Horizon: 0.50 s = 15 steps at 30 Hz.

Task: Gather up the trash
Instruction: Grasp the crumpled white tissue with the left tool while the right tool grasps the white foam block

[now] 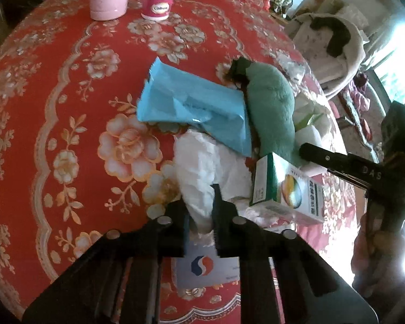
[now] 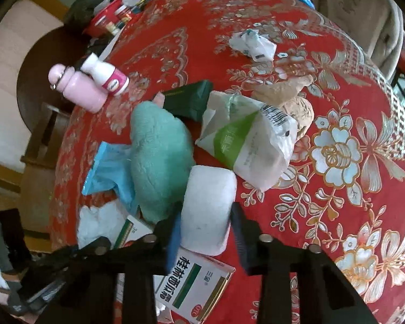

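A crumpled white tissue (image 1: 202, 172) sits pinched between the fingers of the left gripper (image 1: 201, 216), lying on the red floral tablecloth (image 1: 54, 108); beyond the fingertips lie a blue wrapper (image 1: 186, 108) and a green plush (image 1: 272, 110), with a medicine box (image 1: 286, 191) just right of them; the right gripper (image 2: 205, 226) brackets a white foam block (image 2: 209, 205), contact uncertain; a white-green bag (image 2: 245, 140) lies beyond it.

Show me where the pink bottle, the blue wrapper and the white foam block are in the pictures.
pink bottle (image 2: 79, 91): right wrist view, middle of its body.
blue wrapper (image 1: 194, 108): left wrist view, centre of its crumpled face.
white foam block (image 2: 208, 205): right wrist view, middle of its top face.
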Each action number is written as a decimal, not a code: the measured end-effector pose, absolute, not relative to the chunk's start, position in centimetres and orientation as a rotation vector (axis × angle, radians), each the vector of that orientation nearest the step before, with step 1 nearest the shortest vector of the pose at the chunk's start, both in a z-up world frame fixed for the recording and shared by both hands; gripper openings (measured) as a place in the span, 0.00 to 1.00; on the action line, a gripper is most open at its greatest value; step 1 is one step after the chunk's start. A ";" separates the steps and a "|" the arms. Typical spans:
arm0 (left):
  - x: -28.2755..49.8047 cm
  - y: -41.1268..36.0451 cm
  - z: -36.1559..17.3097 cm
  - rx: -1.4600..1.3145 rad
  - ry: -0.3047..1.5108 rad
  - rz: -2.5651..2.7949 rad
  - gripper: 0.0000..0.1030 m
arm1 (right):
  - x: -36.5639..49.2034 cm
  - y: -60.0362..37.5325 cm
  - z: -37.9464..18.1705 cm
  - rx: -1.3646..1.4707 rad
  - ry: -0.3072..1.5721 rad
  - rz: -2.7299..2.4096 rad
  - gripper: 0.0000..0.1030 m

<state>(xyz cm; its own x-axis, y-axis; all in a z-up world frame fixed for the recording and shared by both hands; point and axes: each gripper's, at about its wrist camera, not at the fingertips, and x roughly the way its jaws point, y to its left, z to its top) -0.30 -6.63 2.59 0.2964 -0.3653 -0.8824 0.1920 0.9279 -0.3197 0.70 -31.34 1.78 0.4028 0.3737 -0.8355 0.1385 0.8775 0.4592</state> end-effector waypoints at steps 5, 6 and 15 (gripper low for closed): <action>-0.7 -4.7 6.5 -0.200 1.128 -0.347 0.06 | 0.1 -32.1 3.8 0.506 1.095 0.177 0.28; -0.9 -4.3 7.4 -0.206 1.112 -0.345 0.06 | -0.1 -32.4 4.4 0.512 1.082 0.181 0.27; -2.7 -5.8 14.1 -0.216 0.995 -0.400 0.06 | -3.0 -33.9 8.2 0.498 1.022 0.234 0.27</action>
